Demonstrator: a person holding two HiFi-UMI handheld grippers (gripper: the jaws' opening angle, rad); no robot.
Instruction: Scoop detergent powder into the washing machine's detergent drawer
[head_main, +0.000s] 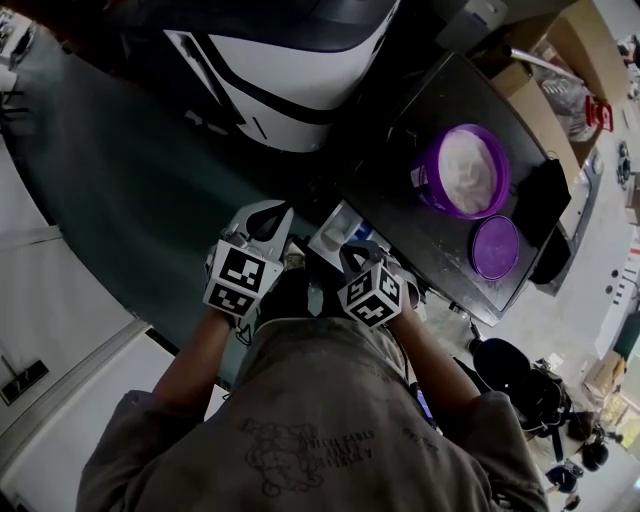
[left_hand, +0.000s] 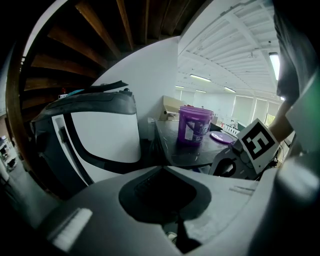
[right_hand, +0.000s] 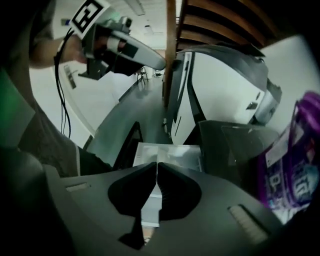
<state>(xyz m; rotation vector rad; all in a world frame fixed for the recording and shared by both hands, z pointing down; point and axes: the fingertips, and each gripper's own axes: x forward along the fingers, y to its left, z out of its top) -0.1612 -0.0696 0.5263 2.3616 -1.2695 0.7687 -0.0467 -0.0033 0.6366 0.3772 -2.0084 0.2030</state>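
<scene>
Detergent powder (head_main: 468, 168) sat in an open purple tub (head_main: 428, 182) on the dark counter (head_main: 420, 105), at two o'clock from the tools. Its lid (head_main: 496, 247) lay beside it, likely so the powder could be reached. The washing machine (head_main: 300, 90) stood at twelve o'clock. The left tool (head_main: 268, 218) and right tool (head_main: 357, 256) were held near the person's body, flanking the pale detergent drawer (head_main: 338, 228), which looked pulled out.

In the left gripper view, that tool's jaws met with nothing between them, and the tub stood at one o'clock.

In the right gripper view, the jaws were likewise together and empty. They pointed at the drawer at twelve o'clock, with the tub at three o'clock. Scooping seemed not yet begun.
</scene>
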